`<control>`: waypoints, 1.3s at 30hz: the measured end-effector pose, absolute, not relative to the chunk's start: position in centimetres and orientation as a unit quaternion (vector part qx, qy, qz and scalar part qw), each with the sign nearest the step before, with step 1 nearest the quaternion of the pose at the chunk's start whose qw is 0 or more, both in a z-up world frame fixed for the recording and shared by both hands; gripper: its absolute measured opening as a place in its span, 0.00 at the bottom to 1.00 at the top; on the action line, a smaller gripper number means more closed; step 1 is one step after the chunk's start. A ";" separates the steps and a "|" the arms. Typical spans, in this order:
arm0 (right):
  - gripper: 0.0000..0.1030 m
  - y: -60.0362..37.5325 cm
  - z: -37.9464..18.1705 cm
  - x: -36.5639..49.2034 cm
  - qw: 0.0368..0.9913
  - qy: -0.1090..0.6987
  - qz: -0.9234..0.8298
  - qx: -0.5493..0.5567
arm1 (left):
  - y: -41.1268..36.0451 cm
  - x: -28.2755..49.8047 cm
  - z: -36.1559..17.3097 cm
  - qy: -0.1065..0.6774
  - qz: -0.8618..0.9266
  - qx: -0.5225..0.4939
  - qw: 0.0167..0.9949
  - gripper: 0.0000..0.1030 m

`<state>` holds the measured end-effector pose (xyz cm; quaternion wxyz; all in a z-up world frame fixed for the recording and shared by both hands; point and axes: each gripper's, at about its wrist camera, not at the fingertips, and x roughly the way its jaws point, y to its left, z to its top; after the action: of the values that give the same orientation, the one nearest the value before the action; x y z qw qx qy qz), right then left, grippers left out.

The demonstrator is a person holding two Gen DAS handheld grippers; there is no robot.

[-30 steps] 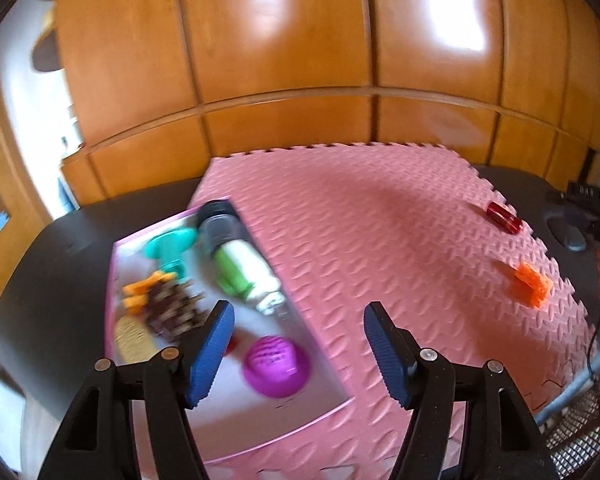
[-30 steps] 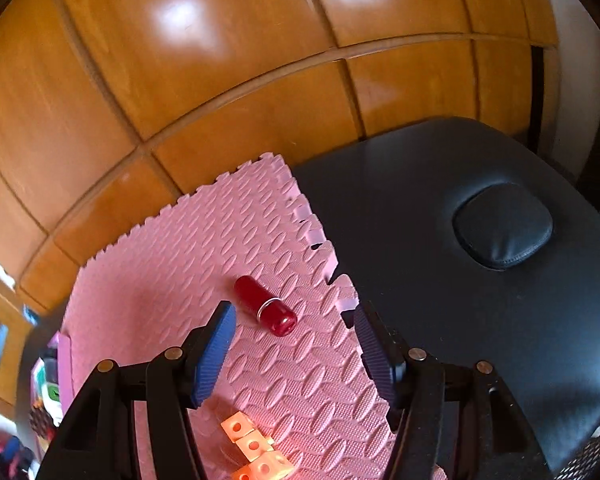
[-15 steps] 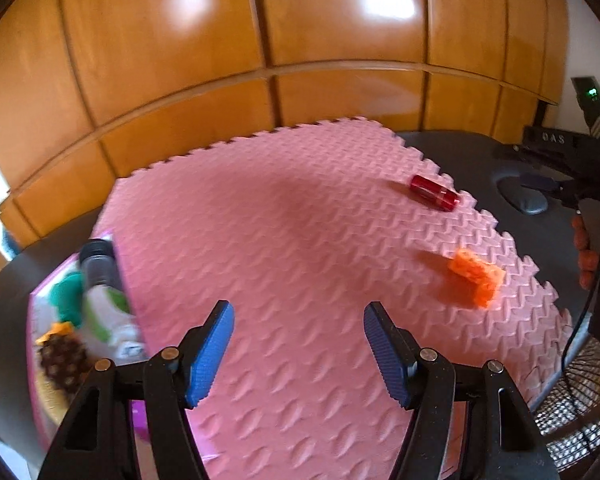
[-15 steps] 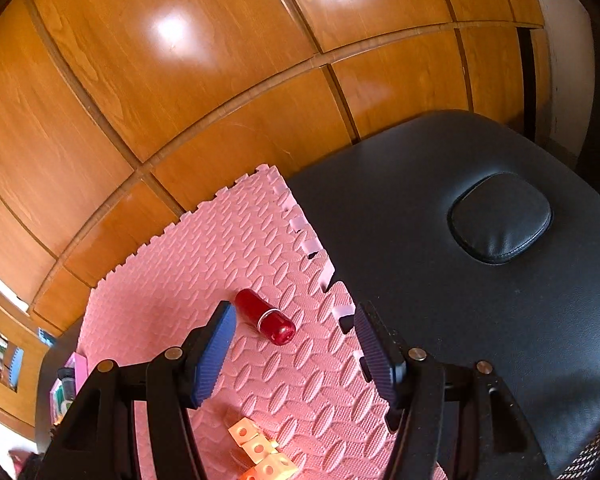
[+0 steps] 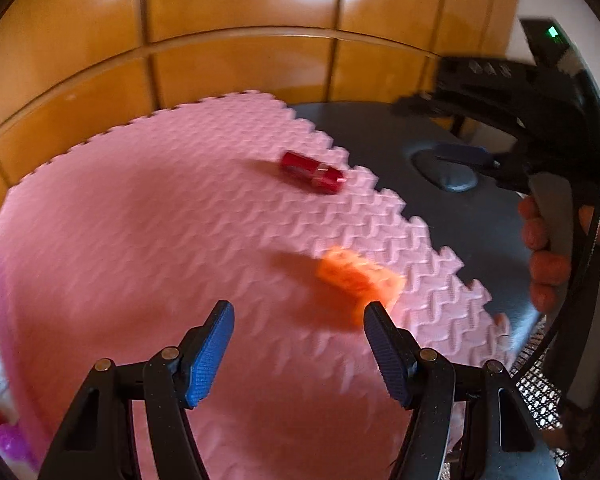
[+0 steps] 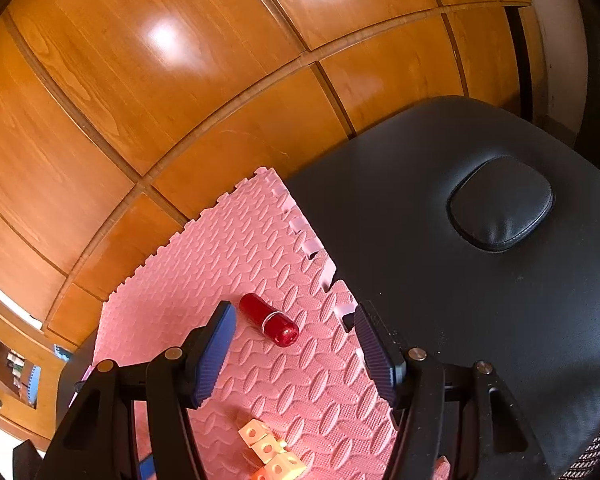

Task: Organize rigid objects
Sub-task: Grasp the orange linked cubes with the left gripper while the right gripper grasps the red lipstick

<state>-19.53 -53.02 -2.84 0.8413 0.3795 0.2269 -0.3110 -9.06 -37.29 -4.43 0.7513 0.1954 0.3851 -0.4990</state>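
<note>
in the left wrist view the left gripper (image 5: pixel 296 316) reaches in from the bottom of the frame with its blue ribbed pads spread apart, and nothing is between them. it hangs over a pink foam puzzle mat (image 5: pixel 140 232) that covers most of the picture. just above the right pad, in the centre right of the frame, lies an orange plastic block with holes (image 5: pixel 358 276), blurred, close to the toothed edge of the mat. higher, in the upper middle, a glossy red cylinder with a thin silver ring (image 5: pixel 312 172) lies on its side, also near the mat edge. right of the mat is a black padded table (image 5: pixel 380 132). at the right edge of the frame a person's hand (image 5: pixel 548 248) holds the handle of the right gripper. a few blurred coloured things show at the far left edge, too unclear to name.

in the right wrist view the right gripper (image 6: pixel 292 328) also has its blue pads spread apart and empty. the red cylinder (image 6: pixel 269 319) lies on the mat (image 6: pixel 228 240) between the two pads in the picture, nearer to the left one, and no pad touches it. the orange block (image 6: pixel 270 454) is at the bottom centre, between the gripper's arms. the black table (image 6: pixel 440 260) with an oval cushion inset (image 6: pixel 500 210) fills the right side, and shiny brown wooden panels (image 6: pixel 180 80) stand behind.
</note>
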 end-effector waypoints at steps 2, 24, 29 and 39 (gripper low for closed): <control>0.60 -53.1 -2.9 -19.6 0.840 0.225 -0.311 0.382 | -38.4 -9.5 -5.0 0.389 -0.510 0.196 0.742 0.66; 0.60 -53.0 -4.0 -18.3 0.837 0.262 -0.307 0.369 | -36.0 -8.5 -7.6 0.366 -0.473 0.226 0.769 0.39; 0.60 -52.9 -4.8 -17.4 0.828 0.292 -0.305 0.368 | -31.3 -6.1 -8.2 0.366 -0.446 0.193 0.794 0.39; 0.60 -50.8 -5.7 -14.0 0.840 0.361 -0.291 0.282 | -30.0 -6.3 -8.6 0.332 -0.464 0.182 0.801 0.39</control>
<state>-14.05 -50.77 -5.66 0.8396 0.2820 0.3614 -0.2914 -6.27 -30.00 -8.59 0.8009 0.1823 0.3320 -0.4638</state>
